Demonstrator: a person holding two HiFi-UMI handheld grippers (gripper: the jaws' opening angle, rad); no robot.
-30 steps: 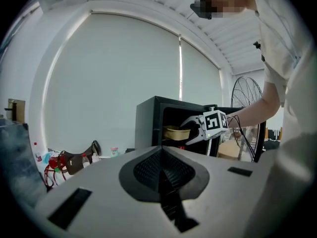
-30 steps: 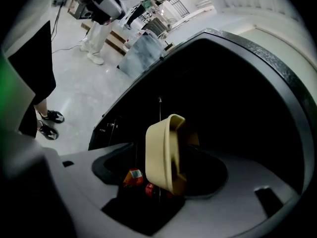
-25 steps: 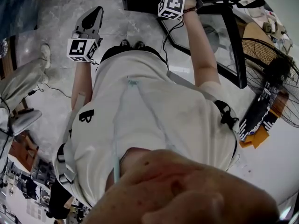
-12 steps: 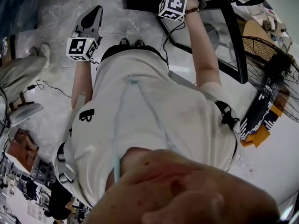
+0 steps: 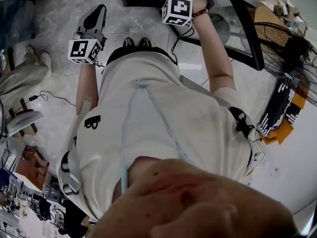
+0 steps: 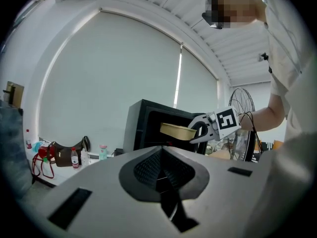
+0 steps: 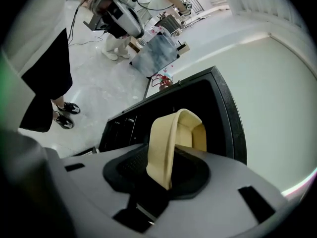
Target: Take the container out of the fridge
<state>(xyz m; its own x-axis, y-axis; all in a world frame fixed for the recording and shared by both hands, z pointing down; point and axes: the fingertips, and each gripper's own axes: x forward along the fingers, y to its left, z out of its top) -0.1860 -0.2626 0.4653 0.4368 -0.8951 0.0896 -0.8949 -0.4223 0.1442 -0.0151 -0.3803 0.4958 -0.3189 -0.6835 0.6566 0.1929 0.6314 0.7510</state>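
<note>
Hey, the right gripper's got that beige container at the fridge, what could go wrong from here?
1. The right gripper pinches the shallow beige container by one rim only, so it may tilt or slip out.
2. It hangs close before the black fridge opening, so a swing might knock the frame.

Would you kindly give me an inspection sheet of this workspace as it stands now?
Surface: grey tiled floor.
Job's things: beige container, clamped by its rim before the open black fridge.
Clutter: bottles and a bag on a white table.
Grippers: right gripper shut on the container; left gripper shut, empty.
Cables: black cable across the floor.
Surroundings: standing fan; another person's legs.
</note>
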